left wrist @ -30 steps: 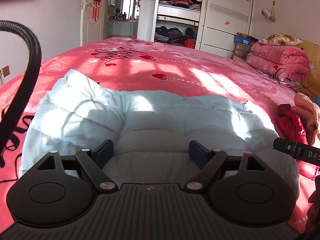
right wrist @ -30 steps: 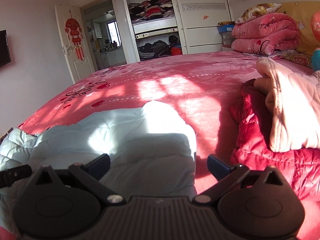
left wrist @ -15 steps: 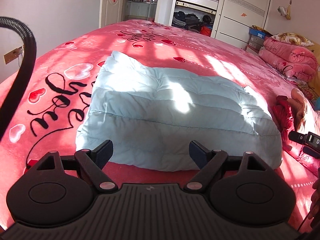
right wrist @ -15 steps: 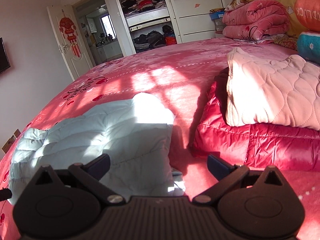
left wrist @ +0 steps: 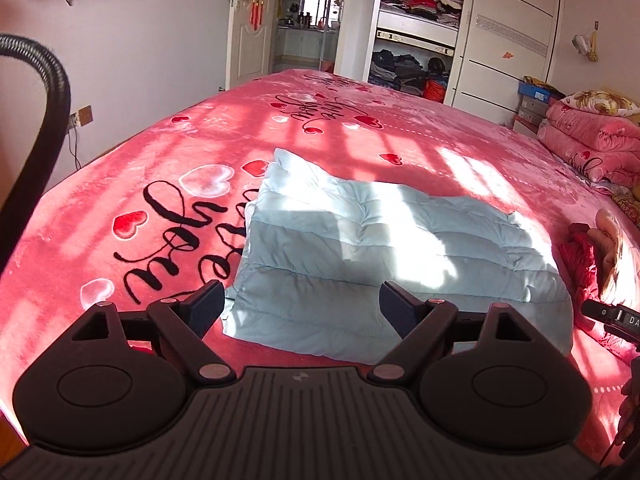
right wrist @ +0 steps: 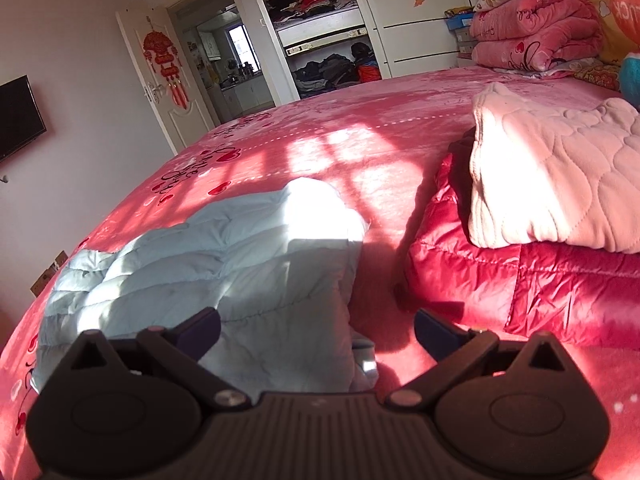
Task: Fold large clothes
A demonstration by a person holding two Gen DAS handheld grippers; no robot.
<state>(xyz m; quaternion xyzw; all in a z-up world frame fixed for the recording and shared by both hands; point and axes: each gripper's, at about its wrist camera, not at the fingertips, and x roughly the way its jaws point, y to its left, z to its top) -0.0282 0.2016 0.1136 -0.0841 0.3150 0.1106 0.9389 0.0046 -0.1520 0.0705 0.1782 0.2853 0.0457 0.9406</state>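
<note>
A pale blue quilted down jacket point(left wrist: 360, 256) lies folded into a rough rectangle on the pink bed. It also shows in the right wrist view point(right wrist: 224, 264). My left gripper point(left wrist: 302, 306) is open and empty, held above the jacket's near edge. My right gripper point(right wrist: 316, 330) is open and empty, held above the jacket's near right corner. A red down jacket point(right wrist: 520, 280) with a folded pink quilted garment point(right wrist: 552, 184) on top lies to the right.
The pink bedspread point(left wrist: 160, 184) with hearts and black script covers the bed. Rolled pink blankets point(right wrist: 536, 36) and pillows sit at the headboard. An open wardrobe point(left wrist: 416, 32) and a doorway stand beyond the bed. A black hose point(left wrist: 44, 120) arcs at the left.
Both grippers have pulled up and back from the blue jacket, which now lies flat and in full view. Both stayed open and empty.
</note>
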